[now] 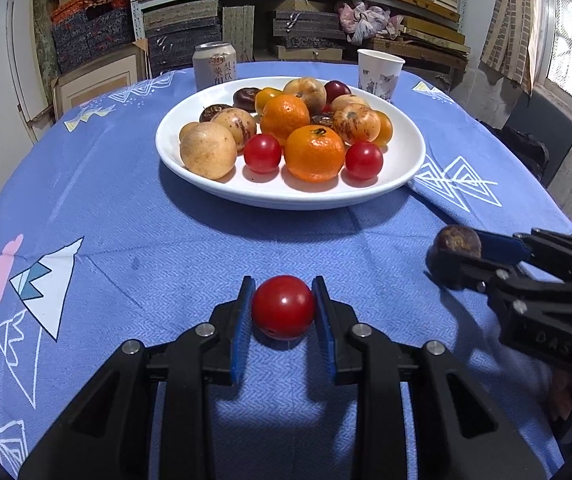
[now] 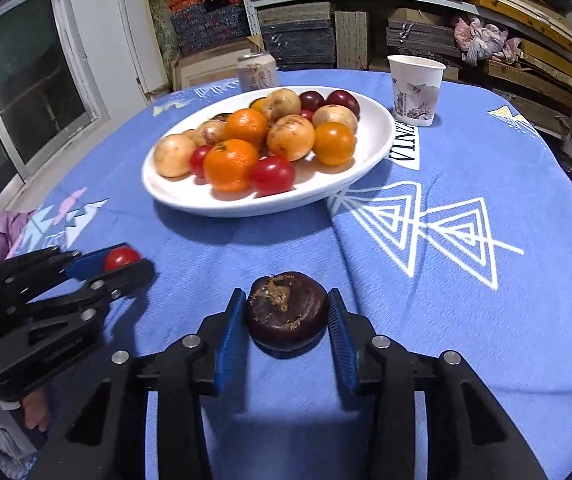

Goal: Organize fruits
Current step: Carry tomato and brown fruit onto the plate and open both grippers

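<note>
A white plate [image 1: 401,160] holds several fruits: oranges, red tomatoes, tan and dark round fruits; it also shows in the right wrist view [image 2: 369,148]. My left gripper [image 1: 284,300] has its blue pads against a red tomato [image 1: 283,307], which rests on the blue cloth near the front. My right gripper [image 2: 287,312] has its pads against a dark brown water chestnut [image 2: 287,310], also on the cloth. Each gripper shows in the other's view: the right gripper [image 1: 455,254] at the right, the left gripper [image 2: 120,262] at the left.
A drink can [image 1: 214,65] and a paper cup [image 1: 379,74] stand behind the plate. The blue patterned tablecloth [image 1: 126,220] covers the round table and is folded at the right. Shelves of stacked boxes fill the background.
</note>
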A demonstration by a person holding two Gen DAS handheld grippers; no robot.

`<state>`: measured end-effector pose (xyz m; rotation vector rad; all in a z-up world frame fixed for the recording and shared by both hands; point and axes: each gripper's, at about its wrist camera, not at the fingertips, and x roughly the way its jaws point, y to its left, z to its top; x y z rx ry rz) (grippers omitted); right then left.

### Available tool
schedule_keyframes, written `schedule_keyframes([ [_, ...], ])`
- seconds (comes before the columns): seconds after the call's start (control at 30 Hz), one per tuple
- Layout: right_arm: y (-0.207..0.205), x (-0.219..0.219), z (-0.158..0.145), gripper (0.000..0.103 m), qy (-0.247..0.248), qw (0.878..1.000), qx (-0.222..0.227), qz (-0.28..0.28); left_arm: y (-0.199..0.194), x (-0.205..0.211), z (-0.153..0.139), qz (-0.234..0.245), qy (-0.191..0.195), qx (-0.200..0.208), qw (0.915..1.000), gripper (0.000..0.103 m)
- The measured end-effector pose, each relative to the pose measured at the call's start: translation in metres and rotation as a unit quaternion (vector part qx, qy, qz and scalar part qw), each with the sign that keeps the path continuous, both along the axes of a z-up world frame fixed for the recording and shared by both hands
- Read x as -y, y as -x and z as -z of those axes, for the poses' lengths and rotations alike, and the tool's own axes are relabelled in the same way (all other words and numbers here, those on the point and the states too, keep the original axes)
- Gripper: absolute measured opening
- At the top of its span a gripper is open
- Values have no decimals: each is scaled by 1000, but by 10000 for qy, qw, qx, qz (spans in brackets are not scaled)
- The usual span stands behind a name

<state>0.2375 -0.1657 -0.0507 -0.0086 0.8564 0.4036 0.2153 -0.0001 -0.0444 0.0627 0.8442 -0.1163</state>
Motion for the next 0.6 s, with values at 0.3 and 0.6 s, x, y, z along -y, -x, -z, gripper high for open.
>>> schedule_keyframes([
  [0.3, 55, -7, -14, 43, -192, 9990, 354, -188, 19, 6, -13, -38, -216, 399, 9990, 29],
  [0.6, 63, 23, -84, 42, -516, 9936, 1003, 12, 23, -4, -63, -77, -97, 900, 9959, 29],
])
